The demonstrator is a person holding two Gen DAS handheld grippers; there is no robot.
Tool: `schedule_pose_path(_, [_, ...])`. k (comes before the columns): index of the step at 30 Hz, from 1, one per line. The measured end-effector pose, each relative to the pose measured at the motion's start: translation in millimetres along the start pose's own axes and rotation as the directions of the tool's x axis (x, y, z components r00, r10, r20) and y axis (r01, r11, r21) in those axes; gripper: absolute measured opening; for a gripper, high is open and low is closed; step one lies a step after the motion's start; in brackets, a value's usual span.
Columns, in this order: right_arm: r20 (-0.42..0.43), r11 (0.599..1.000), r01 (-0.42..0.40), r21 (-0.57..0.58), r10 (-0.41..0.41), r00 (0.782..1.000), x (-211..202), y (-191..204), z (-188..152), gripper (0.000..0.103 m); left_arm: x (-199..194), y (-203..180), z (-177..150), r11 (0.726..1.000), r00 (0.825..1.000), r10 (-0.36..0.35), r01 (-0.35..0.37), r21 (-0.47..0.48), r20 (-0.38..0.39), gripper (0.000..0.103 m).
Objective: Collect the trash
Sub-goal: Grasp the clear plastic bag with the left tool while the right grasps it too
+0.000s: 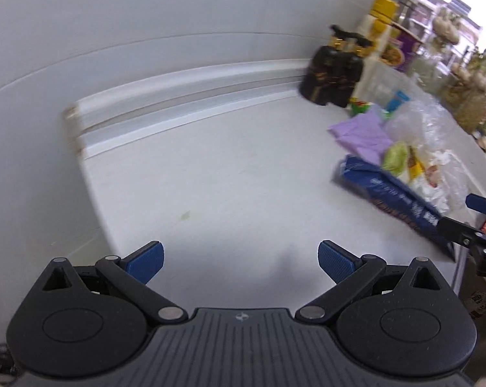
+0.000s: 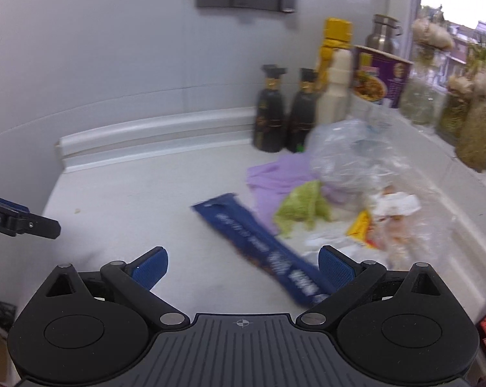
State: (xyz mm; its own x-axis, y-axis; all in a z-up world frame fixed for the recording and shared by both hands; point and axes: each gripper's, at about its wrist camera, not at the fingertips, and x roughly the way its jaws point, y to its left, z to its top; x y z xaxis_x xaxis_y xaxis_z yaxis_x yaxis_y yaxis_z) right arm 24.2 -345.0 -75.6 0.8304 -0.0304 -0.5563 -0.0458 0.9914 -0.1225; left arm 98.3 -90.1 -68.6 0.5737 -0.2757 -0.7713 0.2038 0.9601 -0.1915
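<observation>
Both grippers empty, fingers spread wide. Left gripper (image 1: 240, 262) hovers over bare white counter (image 1: 210, 177), bottom center of its frame; nothing between the pads. Right gripper (image 2: 243, 266) sits bottom center of its view, with the blue wrapper (image 2: 262, 248) running diagonally from mid-frame down to the right finger (image 2: 335, 266). The wrapper's near end looks tucked under or against that pad, but motion blur makes contact hard to call.

Trash pile sits right of center in the right wrist view: clear plastic bag (image 2: 346, 151), purple sheet (image 2: 275, 174), green crumpled scrap (image 2: 302, 208), yellow-and-white wrappers (image 2: 381, 219). In the left wrist view the same pile is at the right edge.

Two dark bottles (image 2: 285, 113) and a purple noodle cup (image 2: 381, 77) stand upper center-right by the wall; not trash by the look of it, avoid them.

Judgement: the step is the first grab, and the blue wrapper is the nearest target. To do it well, shift the right gripper rightward so the wrapper lies between the pads, drop low to the counter, and pinch across its narrow width near the close end. It's flat film and will slip if grabbed shallow. Left gripper is well apart from the pile and needs to swing right to help.
</observation>
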Motion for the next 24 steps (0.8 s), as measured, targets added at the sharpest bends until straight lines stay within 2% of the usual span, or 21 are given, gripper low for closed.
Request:
schedule_pose_path(7, [0.021, 0.996, 0.089, 0.008, -0.089, 0.996, 18, -54, 12, 0.101, 25, -64, 39, 0.985, 0.992, -0.124, 0.119, 0.128, 0.035, 0.102])
schedule_pose_path(14, [0.028, 0.987, 0.148, 0.067, -0.151, 0.988, 43, -102, 23, 0.098, 51, -125, 74, 0.938, 0.963, -0.256, 0.227, 0.262, 0.082, 0.101])
schedule_pose_path(18, [0.025, 0.982, 0.180, 0.063, -0.182, 0.983, 52, -113, 26, 0.094, 67, -151, 90, 0.914, 0.949, -0.301, 0.260, 0.312, 0.089, 0.099])
schedule_pose_path(24, [0.000, 0.973, 0.212, 0.087, -0.213, 0.977, 59, -127, 22, 0.093, 89, -175, 104, 0.894, 0.947, -0.309, 0.257, 0.367, 0.091, 0.092])
